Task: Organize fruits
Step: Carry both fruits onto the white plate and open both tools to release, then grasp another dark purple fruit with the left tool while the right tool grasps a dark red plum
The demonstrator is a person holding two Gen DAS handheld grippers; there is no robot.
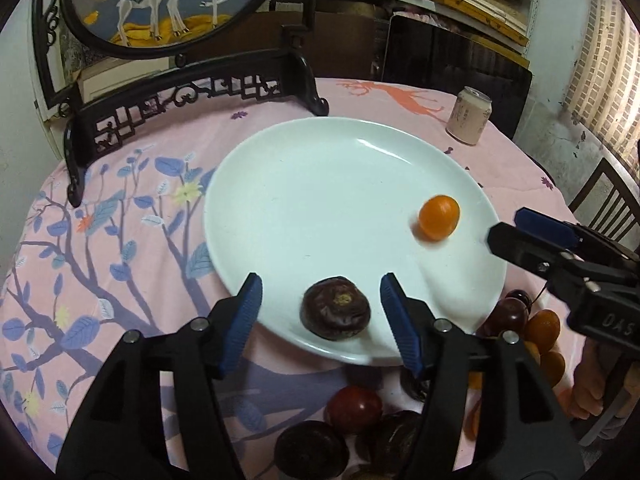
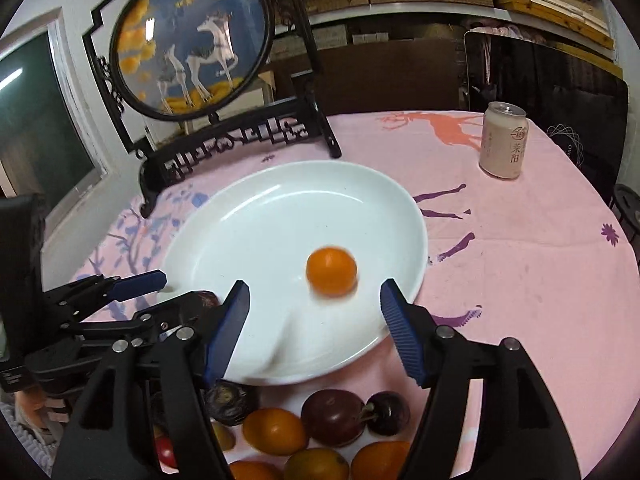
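A white plate (image 1: 320, 184) (image 2: 260, 232) lies on the pink tablecloth. Near its front rim rests a dark wrinkled fruit (image 1: 335, 308) (image 2: 208, 300), between the jaws of my left gripper (image 1: 321, 282) (image 2: 180, 292); the jaws stand open and the pads are clear of it. A small orange fruit (image 1: 439, 217) (image 2: 331, 270), blurred, sits on the plate's right side. My right gripper (image 2: 315, 286) (image 1: 506, 228) is open just in front of it, not touching. Several loose fruits lie in front of the plate: orange ones (image 2: 276, 430), a plum (image 2: 332, 416), a cherry (image 2: 388, 412) and a red one (image 1: 354, 404).
A carved black stand (image 1: 192, 92) (image 2: 240, 136) with a round deer picture rises behind the plate. A pale drinks can (image 1: 468, 114) (image 2: 504, 144) stands at the back right. A chair (image 1: 608, 196) sits past the table's right edge. A person's hand (image 1: 588, 392) holds the right gripper.
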